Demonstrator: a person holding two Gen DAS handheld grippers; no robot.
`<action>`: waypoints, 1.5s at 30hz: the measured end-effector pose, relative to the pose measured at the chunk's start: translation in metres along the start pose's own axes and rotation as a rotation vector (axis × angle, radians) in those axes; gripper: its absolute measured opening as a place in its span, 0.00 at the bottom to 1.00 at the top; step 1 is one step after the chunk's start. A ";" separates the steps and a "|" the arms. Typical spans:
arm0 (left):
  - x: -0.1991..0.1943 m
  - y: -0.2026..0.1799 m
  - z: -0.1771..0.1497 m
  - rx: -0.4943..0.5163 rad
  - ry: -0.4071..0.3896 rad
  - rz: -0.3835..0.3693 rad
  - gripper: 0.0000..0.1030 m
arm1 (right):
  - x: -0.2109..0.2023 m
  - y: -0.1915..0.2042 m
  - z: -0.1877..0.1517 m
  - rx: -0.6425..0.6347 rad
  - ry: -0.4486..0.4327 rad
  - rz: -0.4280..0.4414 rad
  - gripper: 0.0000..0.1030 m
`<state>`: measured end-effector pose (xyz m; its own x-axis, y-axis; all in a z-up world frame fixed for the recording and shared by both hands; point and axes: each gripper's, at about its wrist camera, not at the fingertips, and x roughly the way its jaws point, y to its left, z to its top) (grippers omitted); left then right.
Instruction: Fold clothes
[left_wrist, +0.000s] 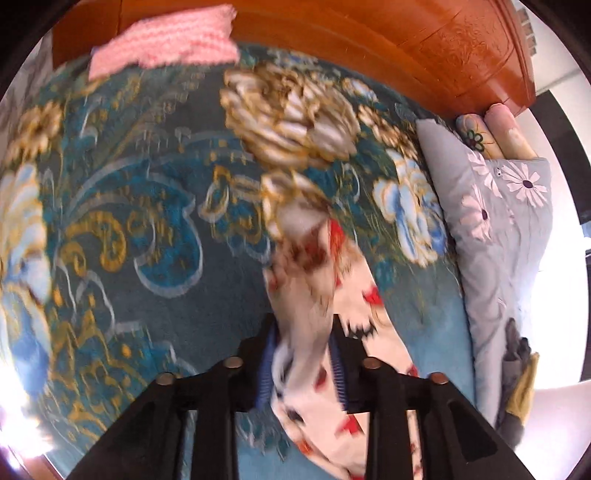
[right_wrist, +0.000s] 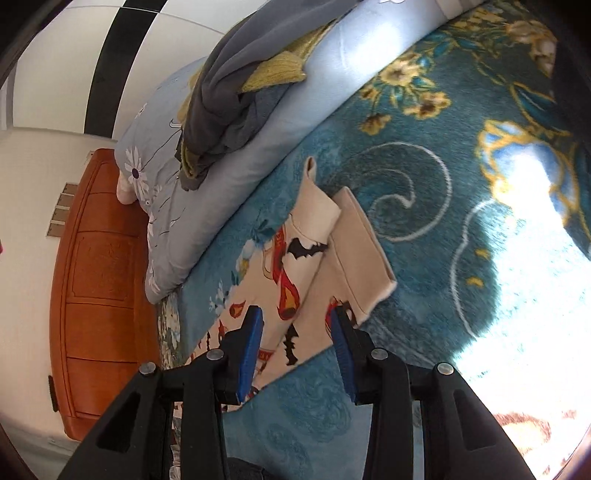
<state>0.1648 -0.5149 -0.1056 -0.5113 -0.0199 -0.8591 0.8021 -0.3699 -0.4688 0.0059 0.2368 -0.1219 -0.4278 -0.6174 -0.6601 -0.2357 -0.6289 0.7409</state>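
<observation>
A cream garment (left_wrist: 314, 266) printed with red cars and black bats rises in a bunched strip from the teal bed blanket (left_wrist: 147, 221). My left gripper (left_wrist: 303, 325) is shut on it, the cloth packed between the blue pads. In the right wrist view the same garment (right_wrist: 295, 258) lies flat on the blanket, with a plain cream cuff end (right_wrist: 362, 251) folded over toward the right. My right gripper (right_wrist: 297, 317) hovers just above its near part, open, with the pads apart and no cloth pinched.
A folded pink knit (left_wrist: 166, 44) lies by the wooden headboard (left_wrist: 443, 44). A grey-blue daisy quilt (left_wrist: 498, 221) runs along the blanket's edge and carries a heap of grey clothes (right_wrist: 221, 110) and a yellow-green piece (right_wrist: 277, 70). Bright sunlight washes out the blanket at right (right_wrist: 535, 277).
</observation>
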 end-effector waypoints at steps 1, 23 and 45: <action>-0.002 0.001 -0.007 -0.016 0.012 -0.007 0.46 | 0.006 0.001 0.005 0.005 0.001 -0.002 0.38; -0.020 -0.161 -0.272 0.165 0.159 -0.205 0.59 | 0.123 0.111 0.007 -0.334 0.235 -0.121 0.20; 0.006 -0.137 -0.277 0.026 0.232 -0.282 0.65 | 0.178 0.155 0.003 -0.636 0.282 -0.180 0.52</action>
<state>0.1369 -0.2070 -0.1037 -0.6252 0.2964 -0.7220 0.6300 -0.3543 -0.6910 -0.1090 0.0309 -0.1245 -0.1678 -0.5227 -0.8358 0.3091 -0.8330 0.4589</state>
